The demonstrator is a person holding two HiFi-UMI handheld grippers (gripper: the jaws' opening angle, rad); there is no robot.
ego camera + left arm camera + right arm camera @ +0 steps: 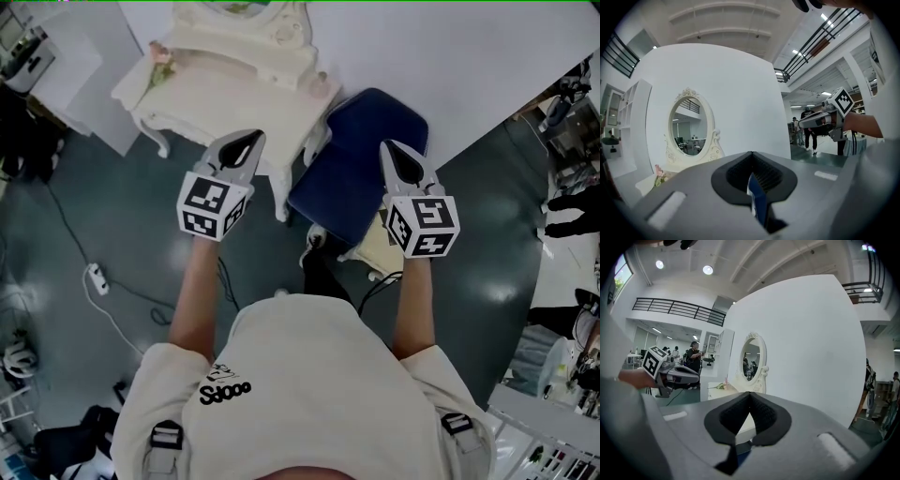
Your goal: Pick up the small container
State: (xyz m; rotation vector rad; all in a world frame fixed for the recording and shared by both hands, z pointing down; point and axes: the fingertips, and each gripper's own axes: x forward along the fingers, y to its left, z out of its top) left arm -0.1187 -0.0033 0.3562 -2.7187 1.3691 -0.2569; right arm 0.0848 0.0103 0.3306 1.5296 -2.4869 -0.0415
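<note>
I cannot make out a small container in any view. My left gripper [251,139] hangs in the air over the front edge of a cream dressing table [216,98], its jaws shut and empty [752,155]. My right gripper [395,148] is held level with it over a dark blue stool [361,159], jaws also together with nothing between them [750,393]. Both point towards the table's oval mirror [689,124] [751,357]. Each gripper shows in the other's view: the right gripper [820,119] and the left gripper [677,373].
A small bunch of pink flowers [161,61] lies at the table's left end. A white partition wall [469,56] stands behind the table and stool. A power strip with cable [95,277] lies on the dark floor at left. People [808,131] stand far off.
</note>
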